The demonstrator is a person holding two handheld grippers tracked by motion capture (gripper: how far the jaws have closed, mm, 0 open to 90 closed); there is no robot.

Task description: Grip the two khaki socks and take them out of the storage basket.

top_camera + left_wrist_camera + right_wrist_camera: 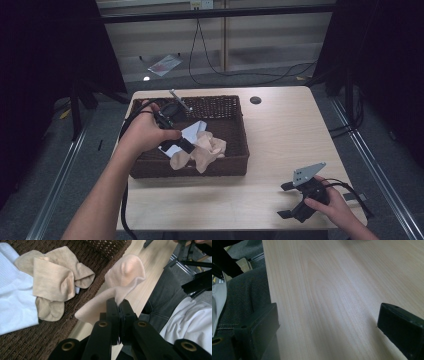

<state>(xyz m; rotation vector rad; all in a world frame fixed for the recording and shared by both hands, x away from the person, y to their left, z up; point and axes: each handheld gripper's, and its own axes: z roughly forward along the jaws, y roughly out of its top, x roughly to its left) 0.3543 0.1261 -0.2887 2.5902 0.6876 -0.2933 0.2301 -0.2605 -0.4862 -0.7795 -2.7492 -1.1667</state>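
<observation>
1. Tabletop (pixel 280 145) of pale wood, seen from above, with a person's 2 forearms reaching in from the near edge.
2. On its left half sits a dark brown woven basket (pixel 220 106), rectangular and shallow.
3. The left hand (pixel 142 132) holds the left hand-held gripper (pixel 186 146) over the basket's near side.
4. Its jaws are clamped together on a pale peach sock (pixel 125 277). In the left gripper view the sock rises from between the jaw tips and flares out on both sides, hanging above the basket's near wall and the tabletop edge.
5. Inside the basket lies a tan sock (pixel 53 281), folded and crumpled, on the woven floor.
6. A white cloth (pixel 15 302) lies beside it, partly beneath the tan sock.
7. From above, the peach sock droops over the basket's near rim, close to the white cloth.
8. The right hand (pixel 332 205) rests near the tabletop's near right corner, well apart from the basket.
9. It holds the right hand-held gripper (pixel 292 200), which carries a grey 3-cornered plate (pixel 309 173) on top.
10. Its jaws stand wide apart, with bare wood between them in the right gripper view.
11. A small dark round hole (pixel 255 100) marks the tabletop's far side, just beyond the basket's right corner.
12. Grey trousers (pixel 247 292) show past the tabletop edge.
</observation>
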